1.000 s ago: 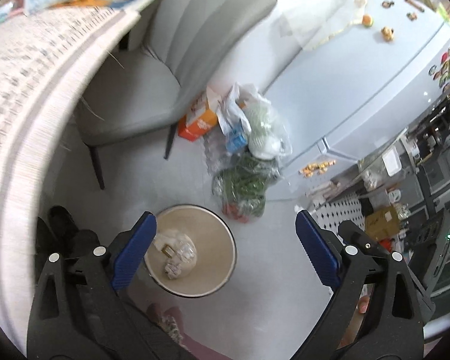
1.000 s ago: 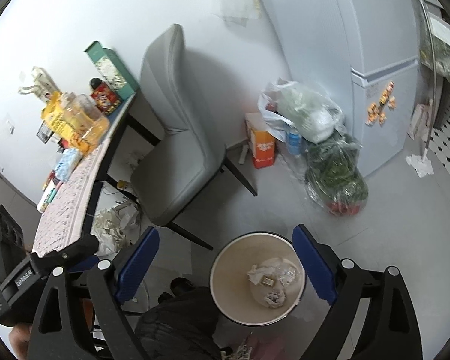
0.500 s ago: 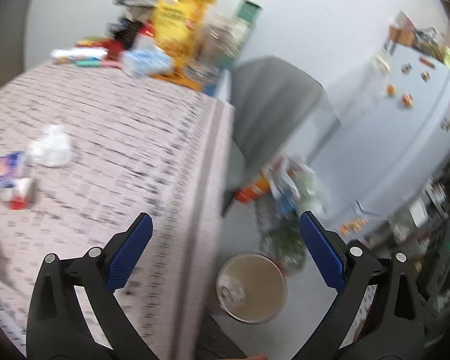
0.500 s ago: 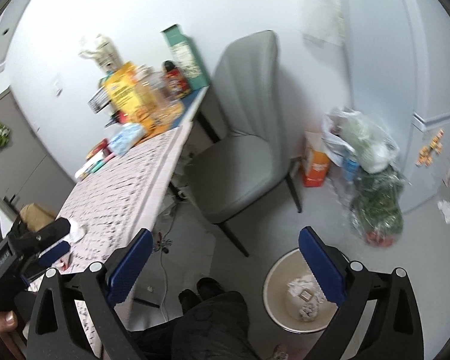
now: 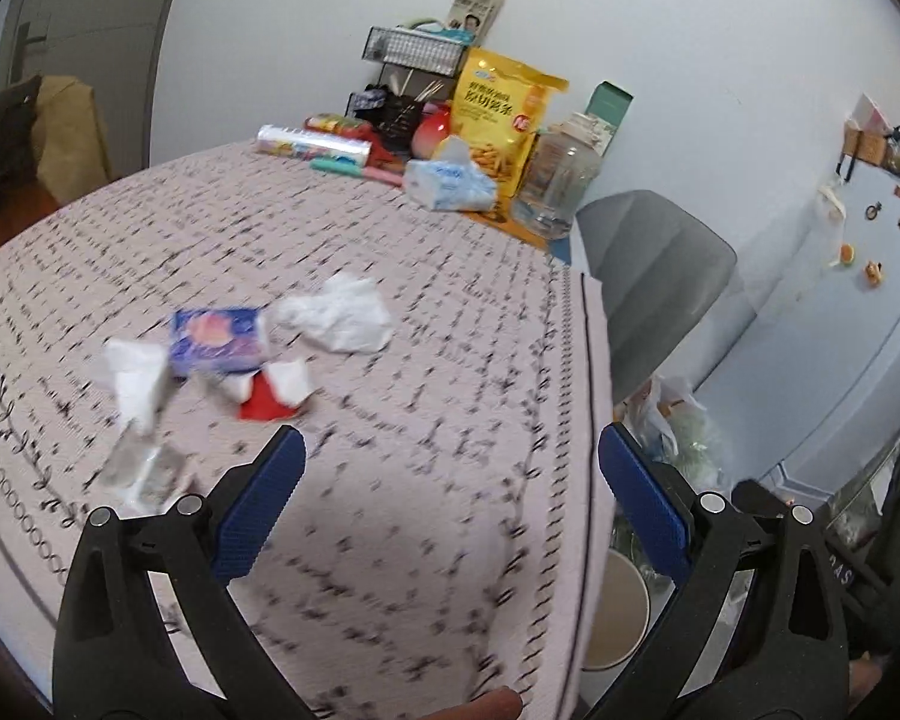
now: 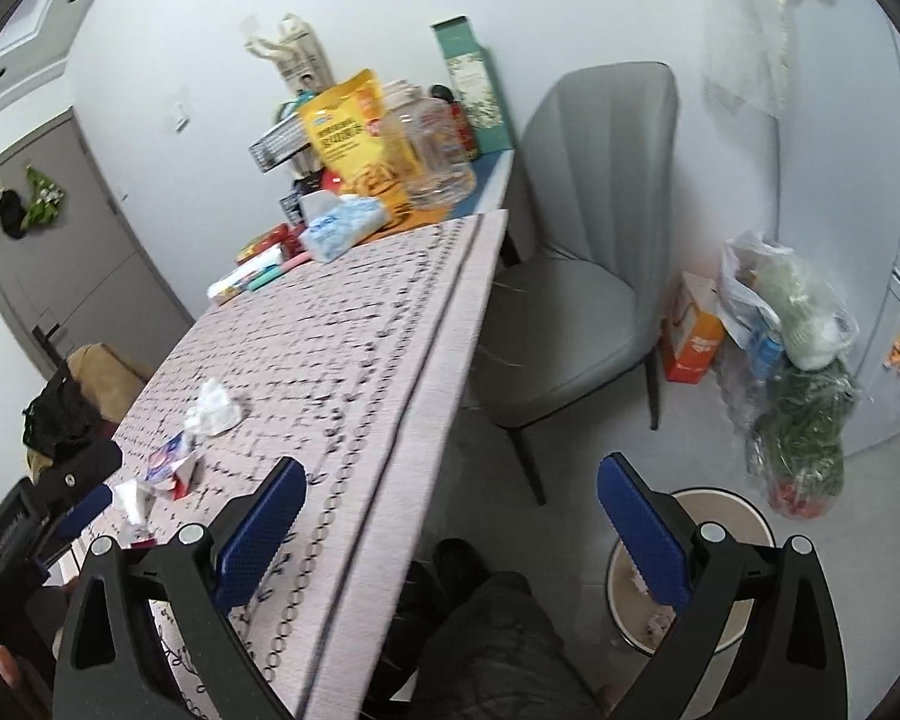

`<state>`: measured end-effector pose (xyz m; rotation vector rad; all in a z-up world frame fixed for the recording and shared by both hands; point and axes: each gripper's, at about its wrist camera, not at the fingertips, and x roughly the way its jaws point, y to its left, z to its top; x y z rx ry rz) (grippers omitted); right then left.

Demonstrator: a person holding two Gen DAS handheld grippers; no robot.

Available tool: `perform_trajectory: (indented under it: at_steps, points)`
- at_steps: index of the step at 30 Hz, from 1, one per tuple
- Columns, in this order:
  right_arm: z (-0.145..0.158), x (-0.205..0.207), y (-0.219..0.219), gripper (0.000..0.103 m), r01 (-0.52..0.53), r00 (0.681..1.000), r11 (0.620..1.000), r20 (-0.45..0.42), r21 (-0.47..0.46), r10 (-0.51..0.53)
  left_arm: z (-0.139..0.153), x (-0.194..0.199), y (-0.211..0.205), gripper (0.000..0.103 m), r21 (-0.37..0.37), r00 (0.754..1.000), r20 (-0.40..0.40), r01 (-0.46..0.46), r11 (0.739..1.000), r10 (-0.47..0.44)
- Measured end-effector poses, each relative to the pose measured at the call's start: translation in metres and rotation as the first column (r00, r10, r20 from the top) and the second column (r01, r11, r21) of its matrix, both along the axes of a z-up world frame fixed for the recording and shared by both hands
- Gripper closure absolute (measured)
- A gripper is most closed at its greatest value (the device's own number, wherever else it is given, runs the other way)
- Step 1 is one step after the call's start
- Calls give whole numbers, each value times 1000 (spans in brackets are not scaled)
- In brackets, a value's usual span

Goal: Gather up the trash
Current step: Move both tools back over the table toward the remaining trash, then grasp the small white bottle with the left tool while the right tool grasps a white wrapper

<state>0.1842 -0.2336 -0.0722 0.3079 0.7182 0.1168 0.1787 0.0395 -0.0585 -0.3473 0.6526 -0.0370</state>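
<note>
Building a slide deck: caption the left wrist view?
Open left gripper over a patterned table, facing crumpled tissues and wrappers.

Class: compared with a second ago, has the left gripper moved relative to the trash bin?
Yes. The left gripper has swung up from over the trash bin to the table; the bin now sits at lower right.

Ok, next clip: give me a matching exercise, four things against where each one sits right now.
Things:
1. crumpled white tissue
2. round beige waste bin
3. yellow snack bag
4. orange carton

Places:
A. floor, beside the grey chair
B. far end of the patterned tablecloth, near the wall
C. middle of the tablecloth
D. floor, below the table edge

Pairs: 1-C, 2-D, 3-B, 4-A
</note>
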Motion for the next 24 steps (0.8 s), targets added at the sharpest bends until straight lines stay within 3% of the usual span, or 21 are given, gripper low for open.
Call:
perform_trajectory:
  at_steps: [14, 20, 24]
  points:
    - [-7, 3, 74, 8, -235, 972, 972, -8, 11, 235, -17, -47, 77, 7, 4, 993, -20, -114, 993, 114]
    - [-13, 6, 95, 8, -282, 959, 959, -33, -4, 282, -35, -50, 116, 37, -72, 984, -69, -169, 983, 165]
    - [-14, 6, 112, 8, -325, 945, 946, -41, -13, 324, -44, -47, 129, 44, -88, 982, -82, -176, 980, 169]
